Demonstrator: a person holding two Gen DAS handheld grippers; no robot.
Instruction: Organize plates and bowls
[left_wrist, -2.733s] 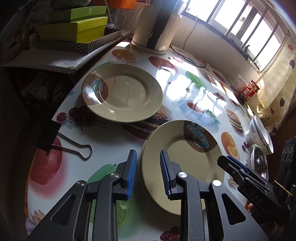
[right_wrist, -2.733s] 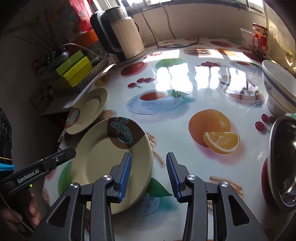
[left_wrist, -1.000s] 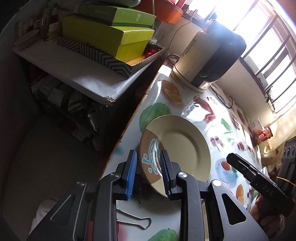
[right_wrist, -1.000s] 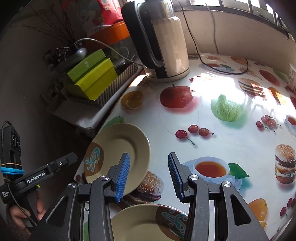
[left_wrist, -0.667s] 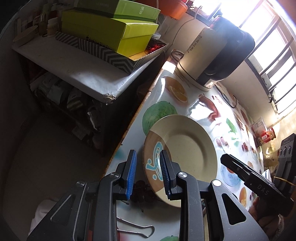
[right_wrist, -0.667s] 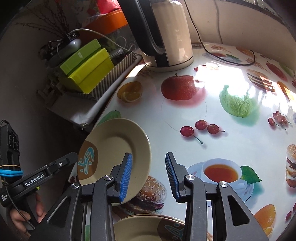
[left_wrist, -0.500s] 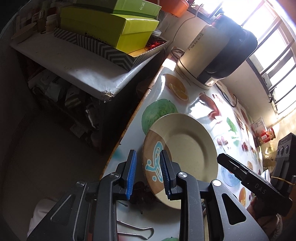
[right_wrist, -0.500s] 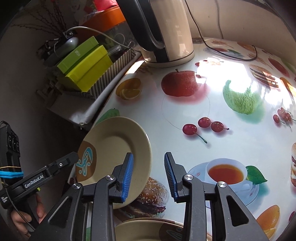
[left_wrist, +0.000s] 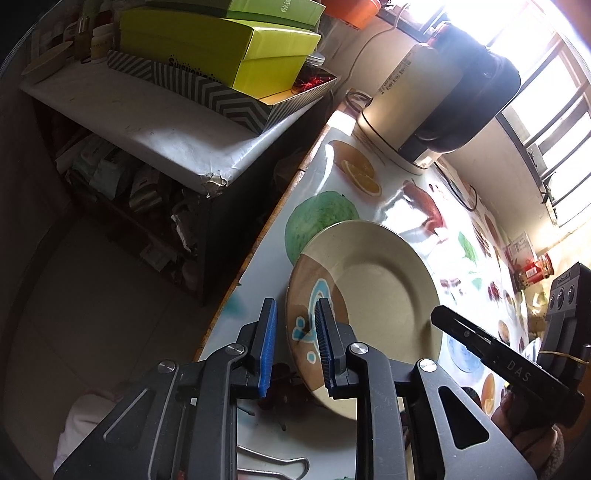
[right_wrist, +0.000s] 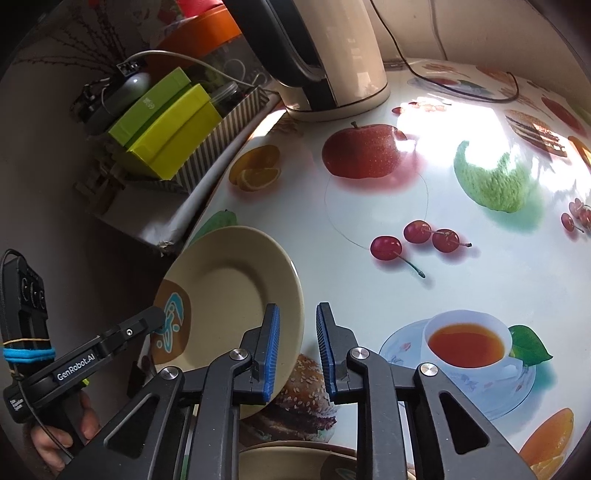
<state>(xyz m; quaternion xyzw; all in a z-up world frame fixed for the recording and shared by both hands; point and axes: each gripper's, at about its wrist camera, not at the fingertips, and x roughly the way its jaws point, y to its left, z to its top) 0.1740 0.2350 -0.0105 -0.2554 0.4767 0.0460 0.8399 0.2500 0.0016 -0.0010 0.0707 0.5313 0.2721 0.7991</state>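
The bench (right_wrist: 461, 280) fills both views, glossy white and printed with fruit, cherries and a cup of tea. At its far edge stands the cream and black kettle (right_wrist: 332, 55), cord trailing off behind it. Off the bench's left side sits a white shelf (left_wrist: 147, 122) carrying a striped tray with 2 lime-green boxes (left_wrist: 221, 55) stacked in it.

Now the plate (left_wrist: 384, 288), beige with a brown patch and a blue squiggle, sits at the bench's left edge and looks tilted, its near side raised. The left gripper (left_wrist: 295, 347) has its blue fingers (left_wrist: 266, 350) straddling the brown rim, 1 outside and 1 over the plate's face, with a gap showing on the outer side, so it is hard to say whether they actually pinch it. The right gripper (right_wrist: 298, 354) comes in at the opposite rim, fingers parted, the rim edge lying between them with daylight toward the right finger.

A second plate (right_wrist: 295, 461) peeks in at the bottom of the right wrist view. A binder clip (left_wrist: 273, 467) lies on the bench under the left gripper.
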